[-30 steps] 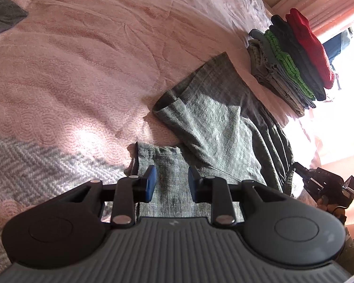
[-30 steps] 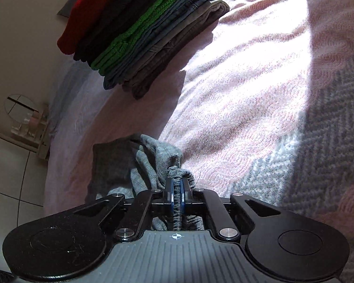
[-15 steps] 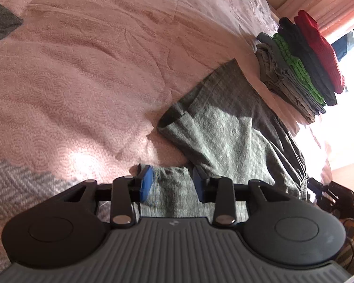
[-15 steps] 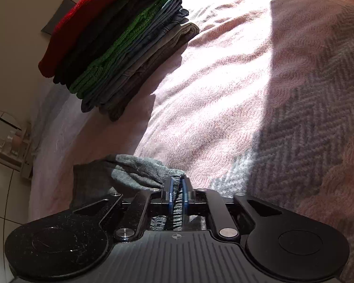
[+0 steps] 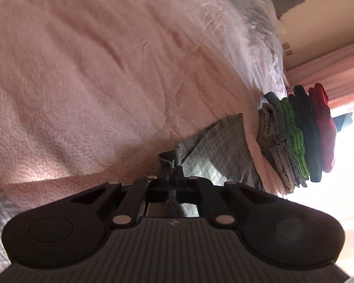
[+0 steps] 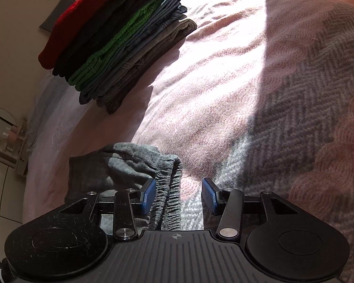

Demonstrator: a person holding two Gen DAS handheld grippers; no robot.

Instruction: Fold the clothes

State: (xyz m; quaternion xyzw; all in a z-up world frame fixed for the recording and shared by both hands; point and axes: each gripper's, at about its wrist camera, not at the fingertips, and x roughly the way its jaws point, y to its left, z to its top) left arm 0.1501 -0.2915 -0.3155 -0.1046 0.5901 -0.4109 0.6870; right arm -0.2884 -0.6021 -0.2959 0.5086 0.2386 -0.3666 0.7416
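Grey sweat shorts (image 5: pixel 214 151) lie on the pink bedspread (image 5: pixel 106 82). In the left wrist view my left gripper (image 5: pixel 171 184) is shut on a hem of one leg, the cloth pinched between its pads. In the right wrist view the shorts' gathered elastic waistband (image 6: pixel 170 188) lies between the blue pads (image 6: pixel 148 192) of my right gripper (image 6: pixel 178 194). Its jaws are opening; the left pad is beside the band and the right pad stands apart from it.
A stack of folded clothes (image 6: pixel 120 42), red on top, then dark, green and denim, sits on the bed beyond the shorts, also seen as the stack (image 5: pixel 297 136). A grey herringbone throw (image 6: pixel 306 118) covers the bed's right part. The bed edge and tiled floor (image 6: pixel 2 188) lie at left.
My left gripper moved forward and down to the leg hem and shut on it. My right gripper, shut on the waistband before, has opened and let it go.
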